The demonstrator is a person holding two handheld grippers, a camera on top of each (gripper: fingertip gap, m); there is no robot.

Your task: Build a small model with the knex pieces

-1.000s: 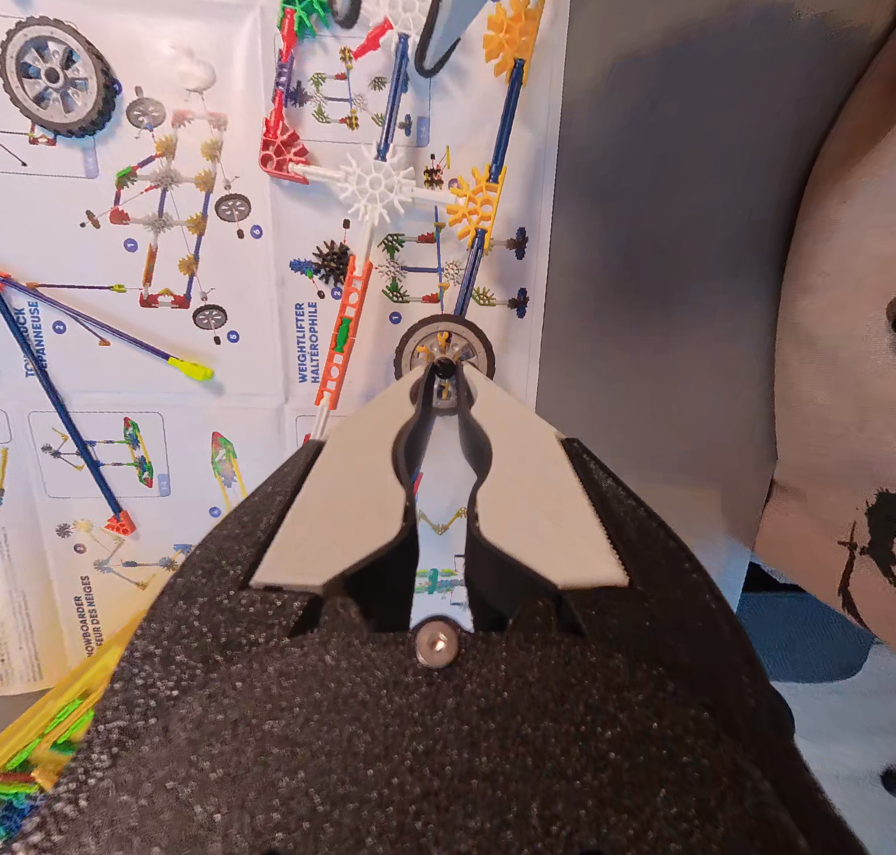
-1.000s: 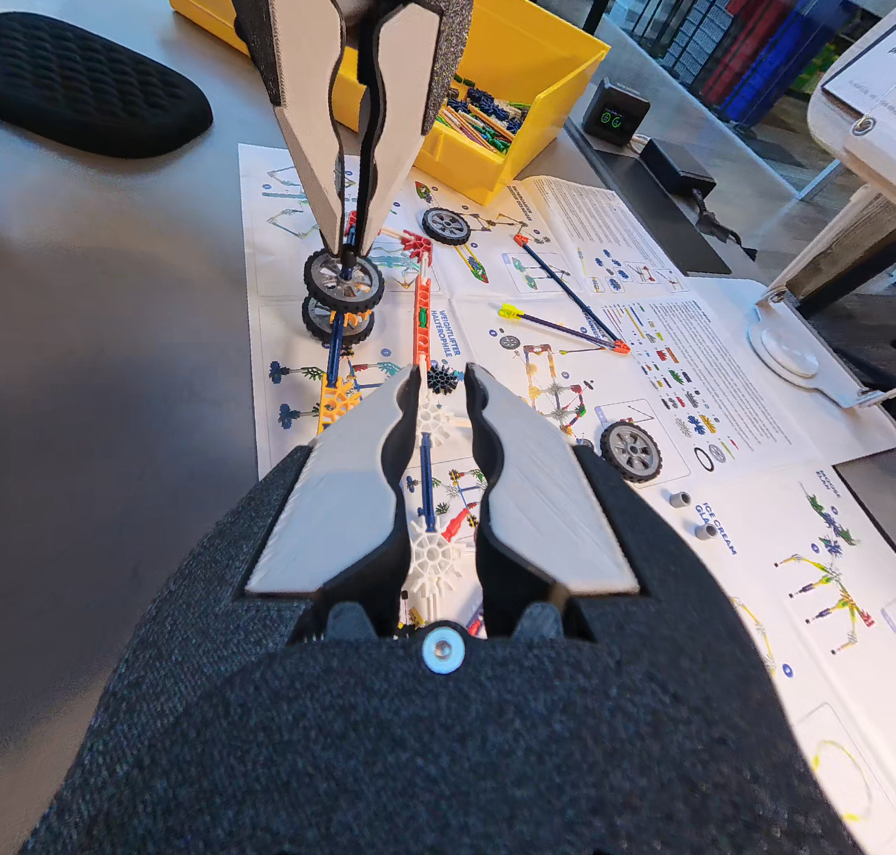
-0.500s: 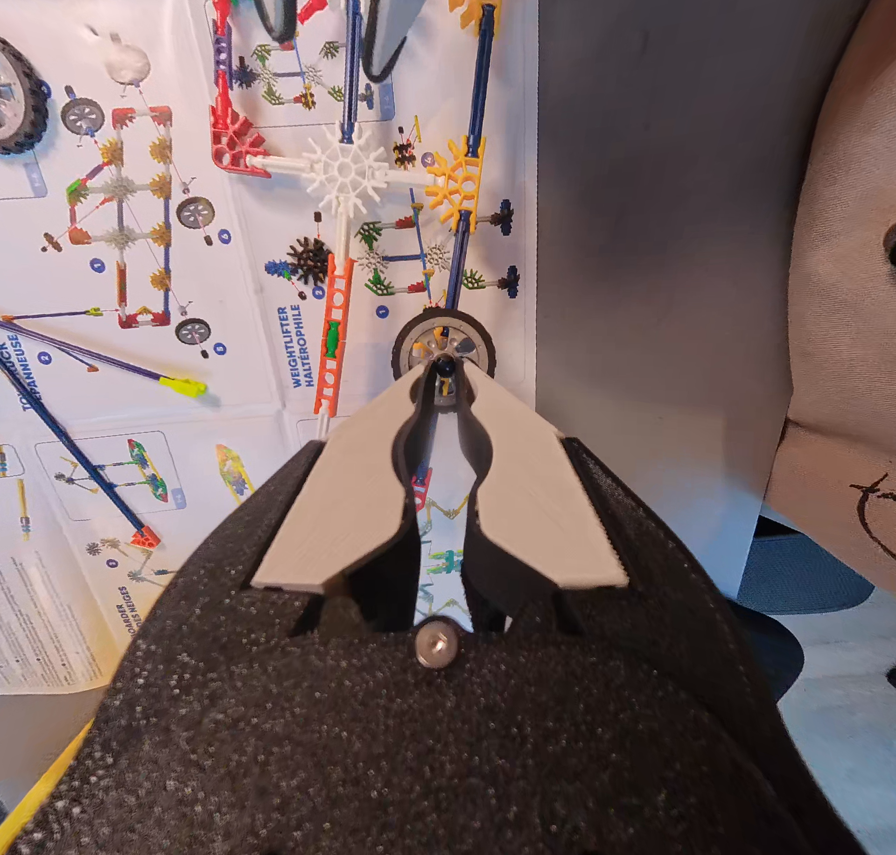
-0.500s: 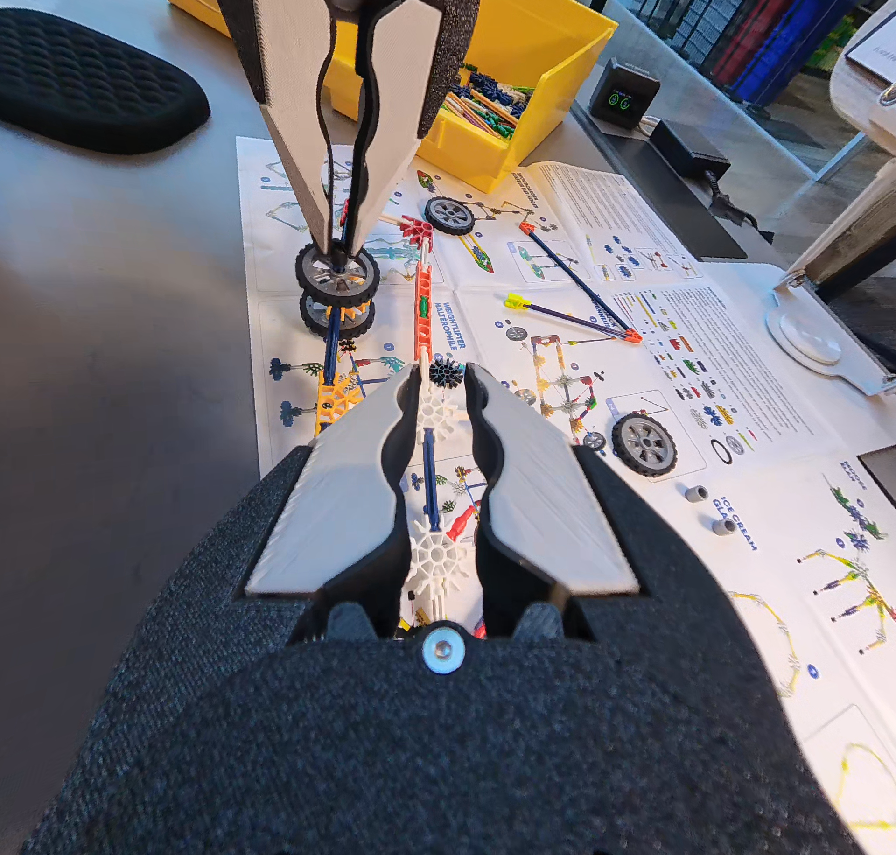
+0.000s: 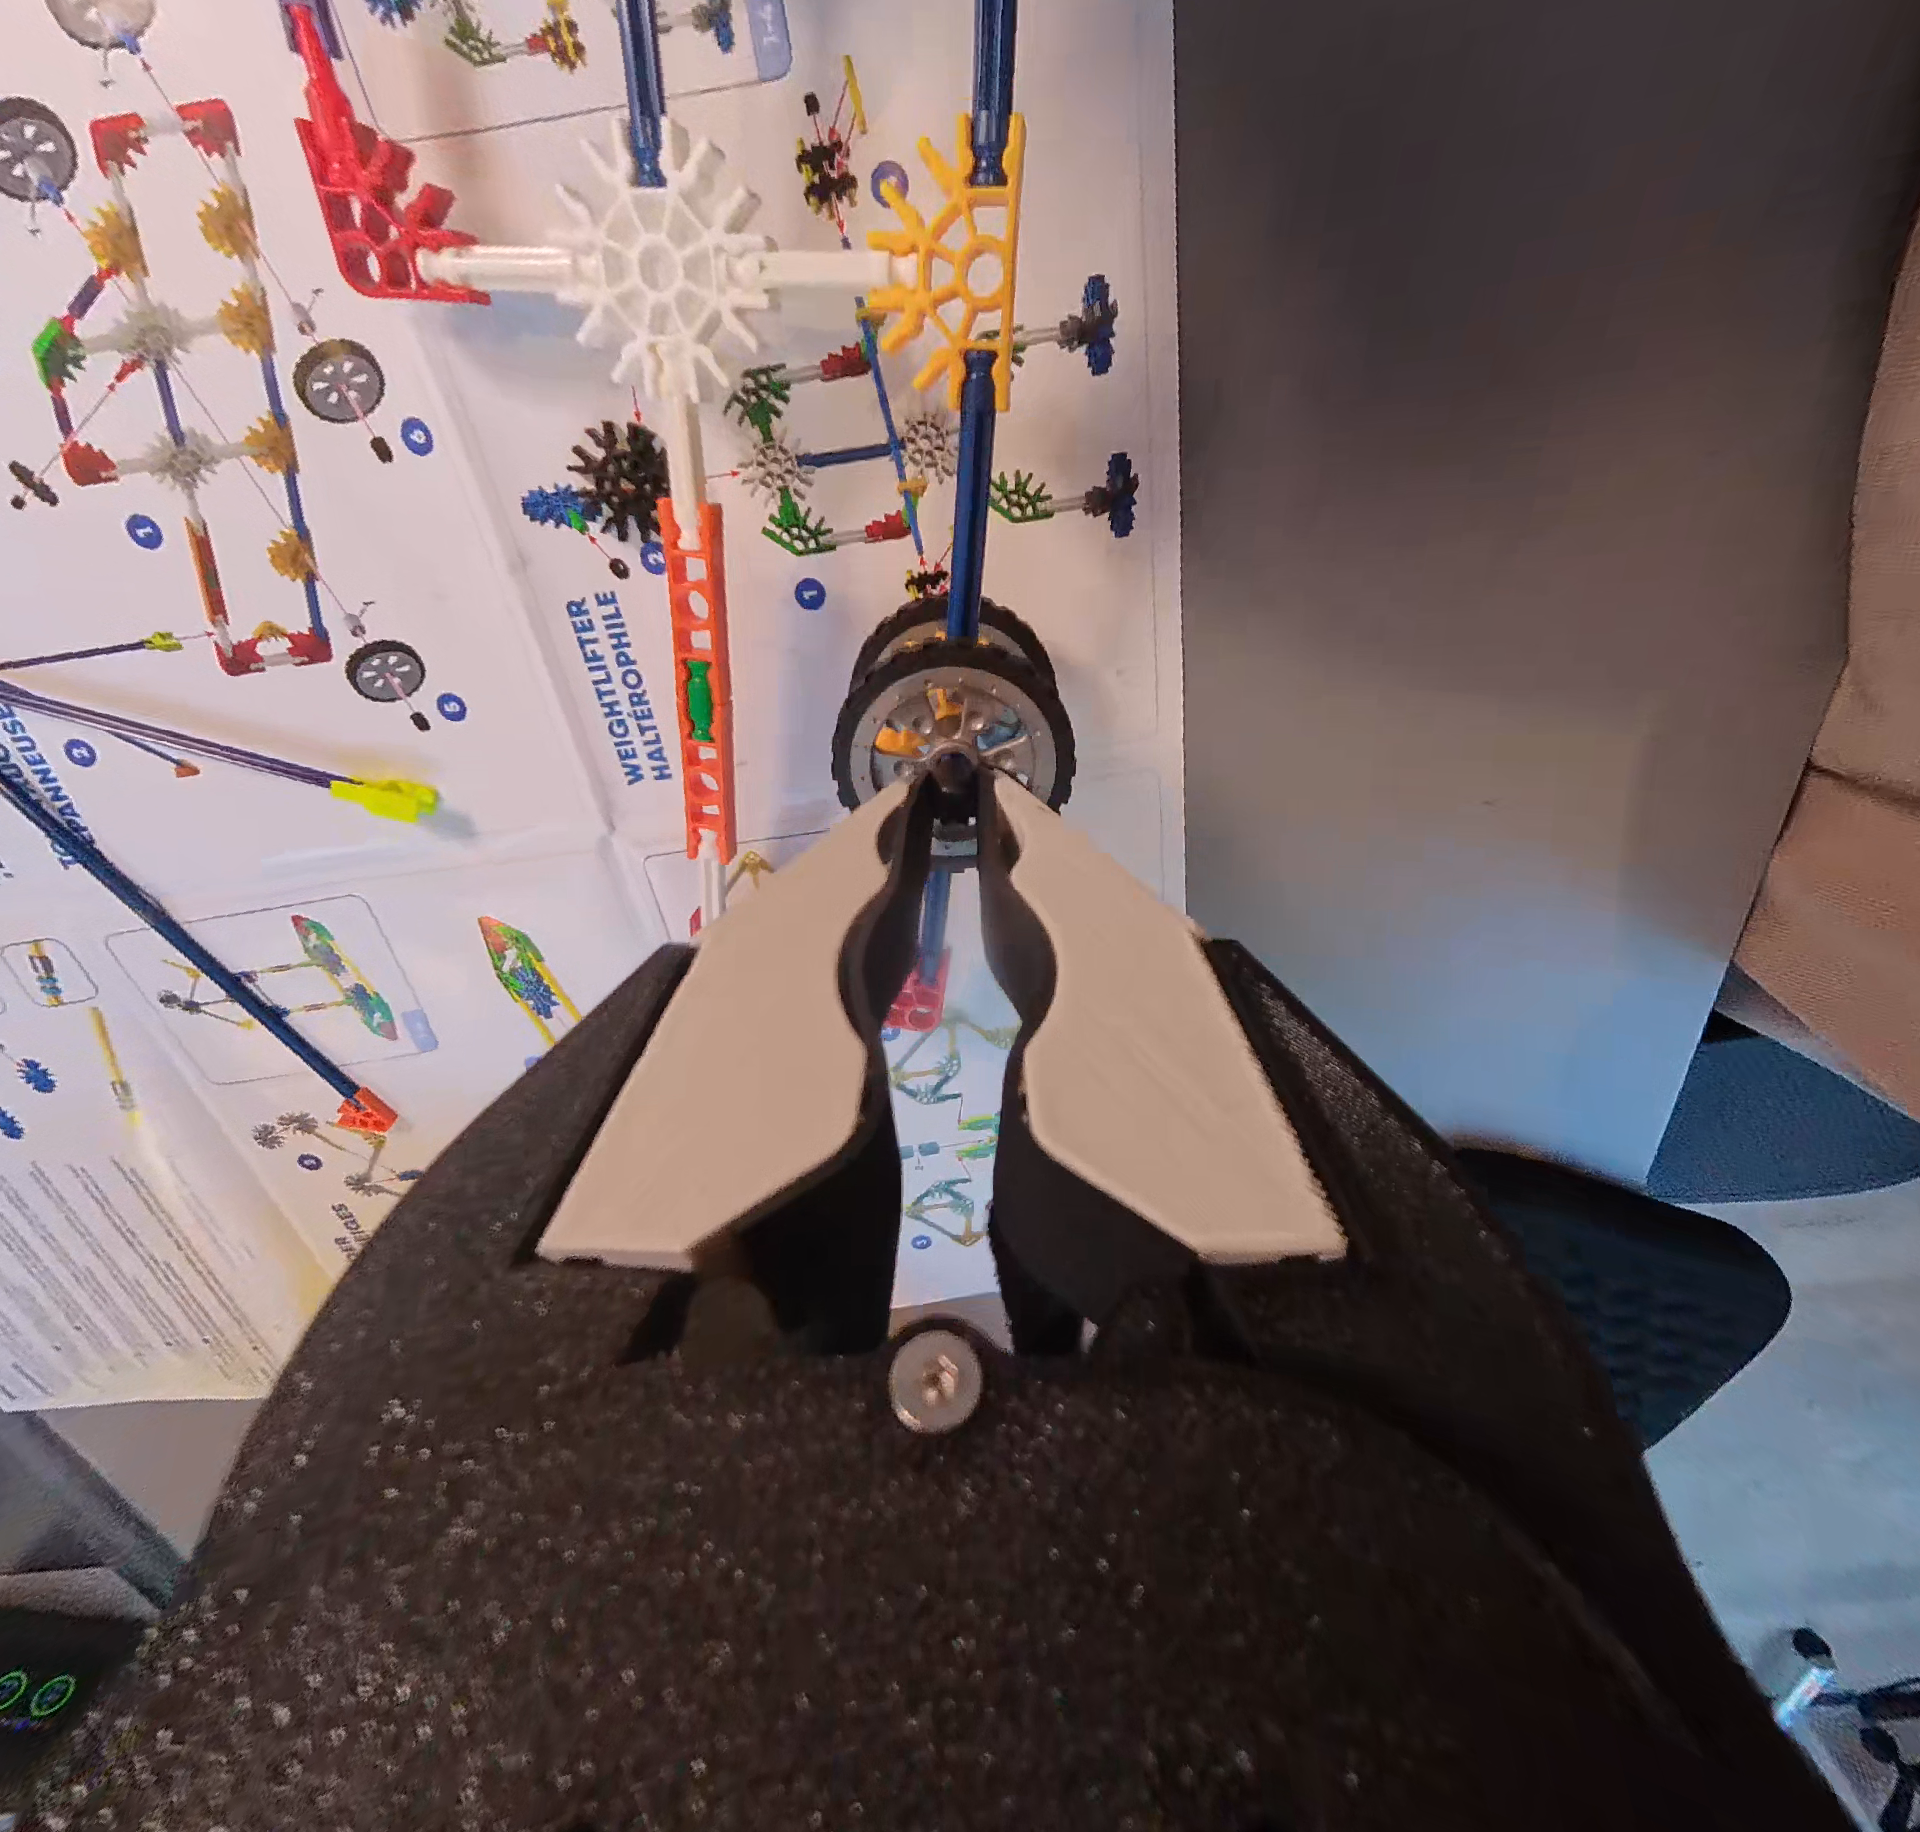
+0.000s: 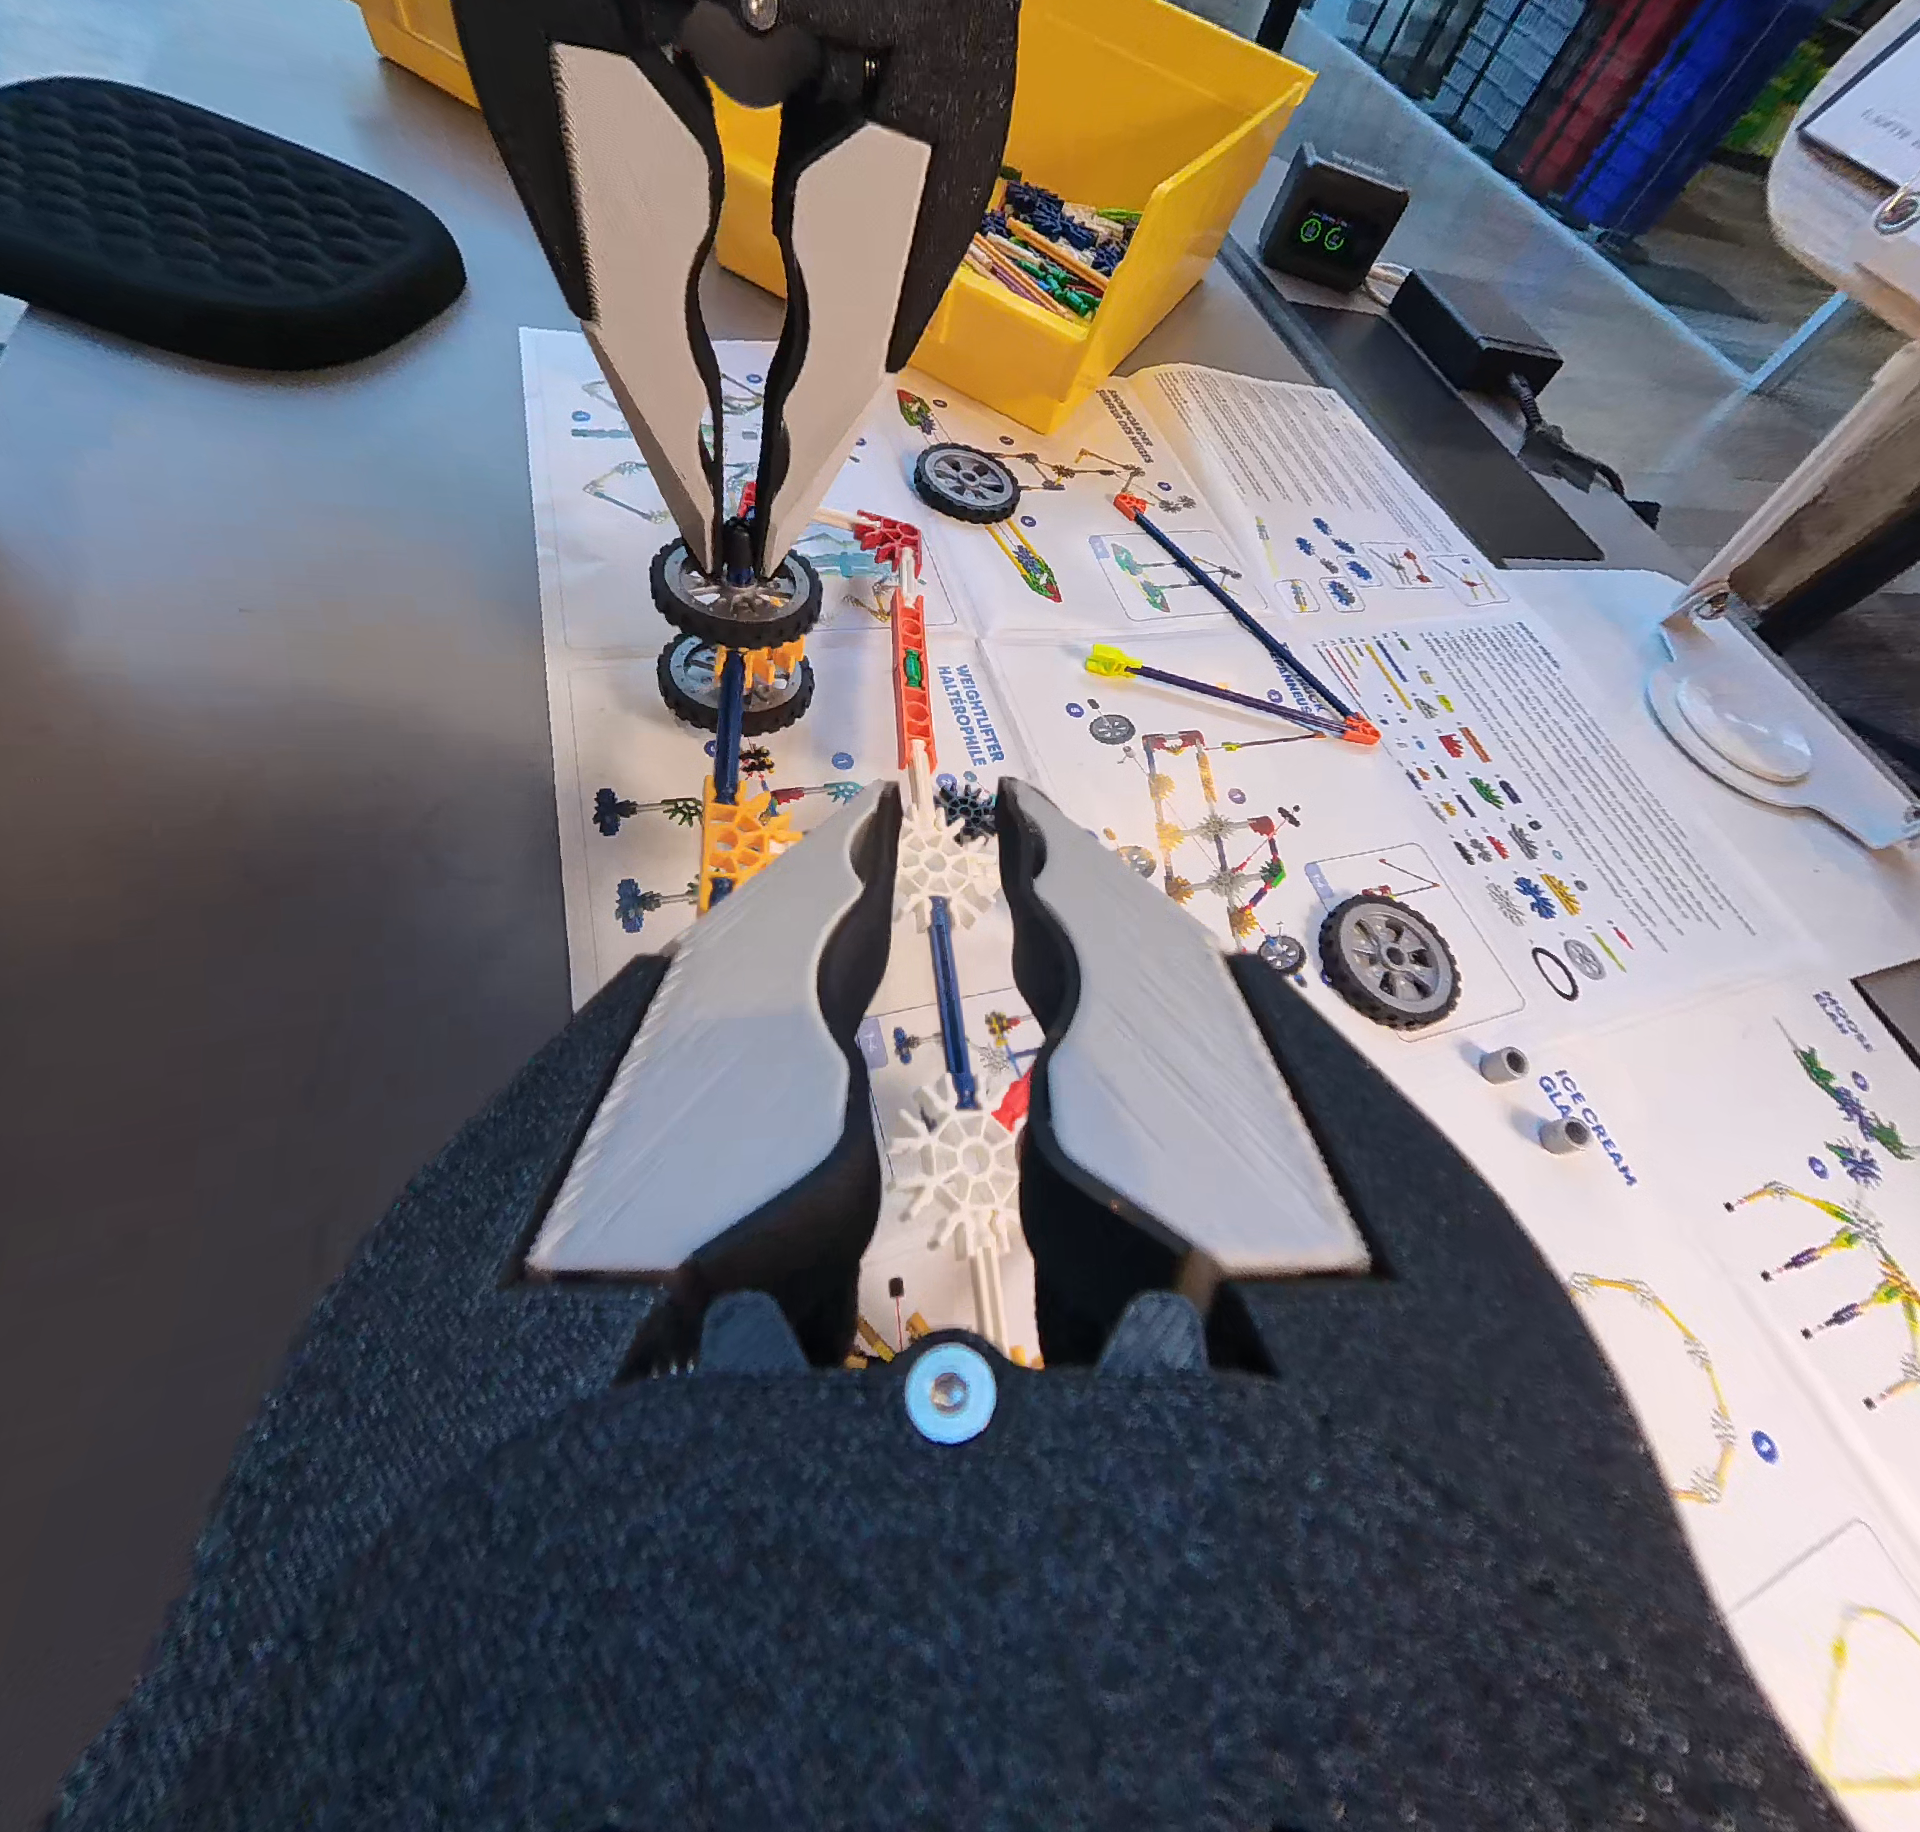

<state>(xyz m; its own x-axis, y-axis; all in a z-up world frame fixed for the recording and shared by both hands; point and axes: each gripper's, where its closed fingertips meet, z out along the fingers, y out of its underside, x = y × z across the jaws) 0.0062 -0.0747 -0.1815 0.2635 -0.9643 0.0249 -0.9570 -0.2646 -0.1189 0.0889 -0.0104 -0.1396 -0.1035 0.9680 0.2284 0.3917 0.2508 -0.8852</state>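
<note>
A rod-and-connector toy model lies on a printed instruction sheet (image 6: pixel 1558 743). At one end, two grey-hubbed wheels (image 6: pixel 686 587) are stacked on a blue rod. My left gripper (image 5: pixel 951 790) is shut on a small black cap (image 6: pixel 738 541) at the upper wheel's (image 5: pixel 883 733) hub. It also shows in the right wrist view (image 6: pixel 738 551), coming down from above. My right gripper (image 6: pixel 945 816) is closed to a narrow gap. It straddles a blue rod (image 6: pixel 951 993) and pinches a white snowflake connector (image 6: pixel 956 1159). A yellow connector (image 5: pixel 961 265) and an orange strip (image 5: pixel 701 681) belong to the model.
A yellow bin (image 6: pixel 1174 120) of loose parts stands at the back. Two loose wheels (image 6: pixel 1387 961), a rod with a yellow tip (image 6: pixel 1226 696) and two grey spacers (image 6: pixel 1503 1063) lie on the sheet. A black pad (image 6: pixel 208 224) sits at the far left. The tips of one gripper are about 12 cm away from the tips of the other.
My left gripper stays pinched at the wheel hub but has tipped and come closer to the model. The right gripper's fingers have left its view. My right gripper has barely moved.
</note>
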